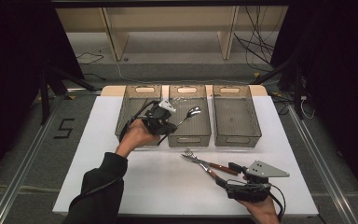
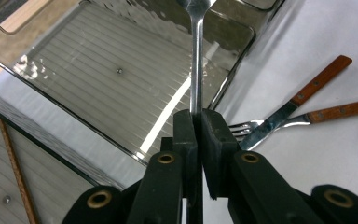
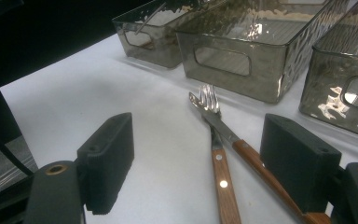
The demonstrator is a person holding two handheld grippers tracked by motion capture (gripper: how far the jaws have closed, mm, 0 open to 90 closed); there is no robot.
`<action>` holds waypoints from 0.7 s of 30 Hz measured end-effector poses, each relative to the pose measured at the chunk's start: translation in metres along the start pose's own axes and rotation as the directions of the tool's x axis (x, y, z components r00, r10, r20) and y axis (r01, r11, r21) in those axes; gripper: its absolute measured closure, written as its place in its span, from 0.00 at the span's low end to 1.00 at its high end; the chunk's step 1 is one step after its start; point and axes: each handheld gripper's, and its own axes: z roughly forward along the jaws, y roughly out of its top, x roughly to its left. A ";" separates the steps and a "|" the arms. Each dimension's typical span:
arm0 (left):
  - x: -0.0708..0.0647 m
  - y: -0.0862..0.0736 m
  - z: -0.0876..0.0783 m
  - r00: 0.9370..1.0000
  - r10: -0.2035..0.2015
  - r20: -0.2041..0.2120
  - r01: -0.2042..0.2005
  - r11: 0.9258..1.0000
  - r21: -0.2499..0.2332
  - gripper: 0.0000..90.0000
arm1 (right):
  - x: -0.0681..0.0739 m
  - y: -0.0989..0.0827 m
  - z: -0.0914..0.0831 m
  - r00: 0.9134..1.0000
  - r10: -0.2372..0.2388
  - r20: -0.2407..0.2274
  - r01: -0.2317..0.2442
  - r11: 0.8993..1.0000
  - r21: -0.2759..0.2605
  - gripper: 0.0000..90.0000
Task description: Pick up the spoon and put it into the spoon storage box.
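High view: forks beside middle bin.

1. Three bins stand side by side at the far edge of the table: left bin, middle bin, right bin.
2. A spoon hangs over the middle bin, its handle clamped in the left gripper.
3. Two forks lie crossed on the table before the middle bin.
4. The right gripper sits just right of their handles.
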 end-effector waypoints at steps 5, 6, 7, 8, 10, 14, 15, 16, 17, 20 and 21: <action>0.002 0.009 -0.001 1.000 -0.001 0.000 0.001 1.000 -0.007 0.94 | 0.000 0.000 0.000 1.000 0.003 -0.001 -0.003 1.000 0.000 0.30; 0.002 0.010 -0.001 1.000 -0.008 -0.004 0.008 1.000 -0.014 0.94 | 0.000 0.000 0.000 1.000 0.003 -0.001 -0.003 1.000 0.000 0.30; 0.003 0.012 -0.001 1.000 -0.006 -0.004 0.006 1.000 -0.014 0.94 | 0.000 0.000 0.000 1.000 0.000 -0.001 0.000 1.000 -0.003 0.30; 0.004 0.014 -0.002 1.000 -0.006 -0.004 0.006 1.000 -0.014 0.94 | 0.000 0.000 0.000 1.000 -0.001 0.000 0.001 1.000 -0.003 0.30; 0.005 0.017 -0.001 1.000 -0.011 -0.010 0.011 1.000 -0.019 0.94 | -0.001 0.000 -0.001 1.000 0.003 -0.001 -0.003 1.000 -0.003 0.30; 0.010 0.024 -0.001 1.000 -0.026 -0.014 0.025 0.999 -0.036 0.94 | 0.000 0.000 -0.001 1.000 0.001 -0.001 -0.001 1.000 -0.005 0.30; 0.011 0.026 -0.002 0.999 -0.029 -0.019 0.028 0.999 -0.039 0.94 | 0.000 0.000 0.000 1.000 0.002 -0.001 -0.002 1.000 -0.006 0.30; 0.013 0.028 -0.002 0.999 -0.034 -0.022 0.033 0.998 -0.044 0.94 | 0.000 0.000 -0.001 1.000 0.001 -0.001 -0.001 1.000 -0.004 0.30; 0.014 0.030 -0.003 0.999 -0.036 -0.022 0.035 0.998 -0.047 0.94 | 0.000 0.000 0.000 1.000 0.002 -0.002 -0.002 1.000 -0.005 0.30; 0.018 0.035 -0.002 0.998 -0.049 -0.028 0.047 0.997 -0.062 0.94 | 0.000 0.000 0.000 1.000 0.002 -0.003 -0.002 1.000 -0.002 0.30; 0.019 0.037 -0.002 0.998 -0.051 -0.031 0.049 0.997 -0.065 0.94 | 0.000 0.000 0.000 1.000 0.004 -0.004 -0.004 1.000 -0.002 0.30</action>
